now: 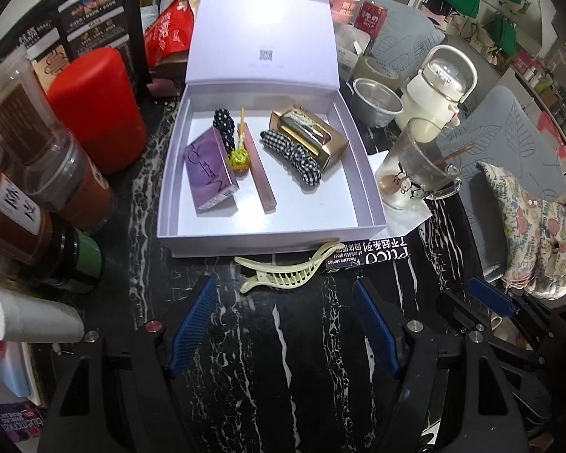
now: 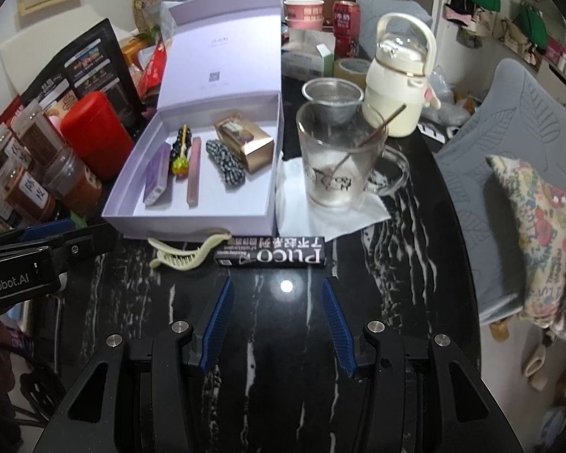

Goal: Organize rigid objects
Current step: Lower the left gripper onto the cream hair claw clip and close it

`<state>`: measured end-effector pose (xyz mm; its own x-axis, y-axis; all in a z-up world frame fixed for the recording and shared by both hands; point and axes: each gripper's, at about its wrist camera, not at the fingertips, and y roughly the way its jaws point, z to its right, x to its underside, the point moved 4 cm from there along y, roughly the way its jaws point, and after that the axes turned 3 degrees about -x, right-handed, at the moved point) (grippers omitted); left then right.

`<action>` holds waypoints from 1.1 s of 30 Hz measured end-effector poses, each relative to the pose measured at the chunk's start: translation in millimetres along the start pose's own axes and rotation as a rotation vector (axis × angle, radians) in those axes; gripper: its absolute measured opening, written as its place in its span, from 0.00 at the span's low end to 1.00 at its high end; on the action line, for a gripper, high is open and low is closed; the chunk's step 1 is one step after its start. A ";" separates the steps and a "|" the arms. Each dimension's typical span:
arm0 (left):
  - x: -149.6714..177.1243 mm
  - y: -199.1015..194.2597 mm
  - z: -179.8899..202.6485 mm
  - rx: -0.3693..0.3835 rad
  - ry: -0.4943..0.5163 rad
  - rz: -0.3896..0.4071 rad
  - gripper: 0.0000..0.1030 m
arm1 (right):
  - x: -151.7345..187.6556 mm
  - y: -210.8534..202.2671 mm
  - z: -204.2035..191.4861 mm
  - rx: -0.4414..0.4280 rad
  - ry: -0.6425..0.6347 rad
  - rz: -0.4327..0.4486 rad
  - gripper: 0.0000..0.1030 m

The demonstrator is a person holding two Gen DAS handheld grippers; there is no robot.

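Left tool (image 1: pixel 281 326): I see it wide apart, empty, over bare desk (image 1: pixel 283 377).
Right tool (image 2: pixel 279 322): narrower gap, also empty.
Hair clip (image 1: pixel 288 270): at 12 o'clock of my left tool, touching the box front; its curved prongs could skid from my pads.
Black carton (image 2: pixel 271 256): 12 o'clock of right tool; a careless lift may bump the glass mug (image 2: pixel 339 162) beyond.
Lavender box (image 1: pixel 373 204): already crowded.

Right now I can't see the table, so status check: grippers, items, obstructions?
Left gripper and right gripper open, empty. Hair clip and black Puco box outside the lavender box. Glass mug stands near.
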<state>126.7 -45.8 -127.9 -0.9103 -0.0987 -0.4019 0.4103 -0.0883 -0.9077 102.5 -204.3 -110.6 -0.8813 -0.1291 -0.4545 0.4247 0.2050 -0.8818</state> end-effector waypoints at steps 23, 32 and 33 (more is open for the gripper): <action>-9.3 99.5 -17.2 -0.019 -0.222 -0.133 0.72 | -4.7 79.5 39.0 -0.005 0.069 -0.105 0.54; -13.0 119.0 -15.8 -0.031 -0.197 -0.187 0.72 | -24.7 95.0 42.6 -0.035 0.064 -0.104 0.54; -13.0 118.5 -16.5 -0.036 -0.191 -0.179 0.72 | -27.4 97.2 42.6 -0.036 0.063 -0.105 0.54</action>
<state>186.3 -38.6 -232.2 -0.9401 -0.2703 -0.2076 0.2385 -0.0865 -0.9673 176.8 -222.1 -189.2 -0.9322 -0.0907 -0.3504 0.3230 0.2287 -0.9184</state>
